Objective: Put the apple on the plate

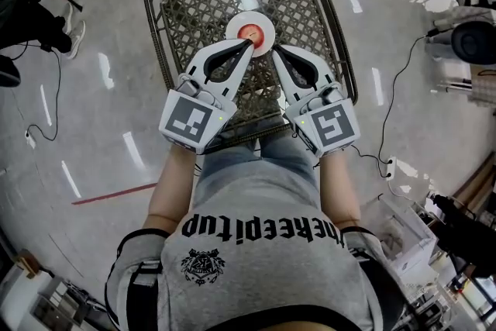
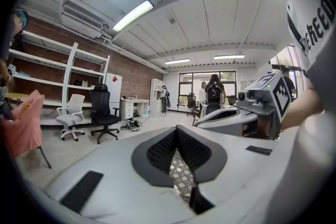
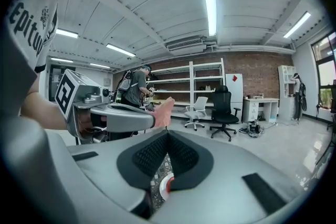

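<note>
The apple (image 1: 250,33) sits on the plate (image 1: 233,25) in the middle of the table (image 1: 167,19), just ahead of both tips. The left tongs (image 1: 249,46) and right tongs (image 1: 276,50) are both closed and empty. The left tip is nearer, at the plate's rim.

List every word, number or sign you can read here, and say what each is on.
"KEEPitup": black lettering across the grey T-shirt, ends curving out of sight.
Emblem below it: print too small to read.
Marker cubes: coded squares, no letters.
Red sign on the white cabinet: too small to read.
</note>
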`<control>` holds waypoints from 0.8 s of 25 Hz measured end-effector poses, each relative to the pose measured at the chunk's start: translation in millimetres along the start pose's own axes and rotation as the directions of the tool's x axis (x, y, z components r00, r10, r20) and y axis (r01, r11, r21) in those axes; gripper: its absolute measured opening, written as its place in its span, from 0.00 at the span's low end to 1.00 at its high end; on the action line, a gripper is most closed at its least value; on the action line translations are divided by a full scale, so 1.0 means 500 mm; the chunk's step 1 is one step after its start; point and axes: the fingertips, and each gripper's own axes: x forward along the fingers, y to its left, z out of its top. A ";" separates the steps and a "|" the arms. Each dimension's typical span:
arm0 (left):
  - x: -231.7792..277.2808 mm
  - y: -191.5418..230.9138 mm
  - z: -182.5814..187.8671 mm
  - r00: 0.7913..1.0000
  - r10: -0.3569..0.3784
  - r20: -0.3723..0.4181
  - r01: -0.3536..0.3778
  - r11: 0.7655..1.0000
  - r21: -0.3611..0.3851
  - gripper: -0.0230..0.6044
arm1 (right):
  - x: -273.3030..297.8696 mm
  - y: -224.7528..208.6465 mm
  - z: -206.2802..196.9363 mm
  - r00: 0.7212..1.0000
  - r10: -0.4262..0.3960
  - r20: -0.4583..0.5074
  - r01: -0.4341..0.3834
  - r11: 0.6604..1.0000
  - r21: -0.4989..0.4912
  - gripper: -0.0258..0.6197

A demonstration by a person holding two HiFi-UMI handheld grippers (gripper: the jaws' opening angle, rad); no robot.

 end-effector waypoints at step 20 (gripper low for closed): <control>-0.020 -0.001 0.018 1.000 -0.010 0.021 0.010 1.000 -0.003 0.07 | -0.003 0.024 0.046 0.999 0.013 0.051 -0.013 1.000 0.000 0.03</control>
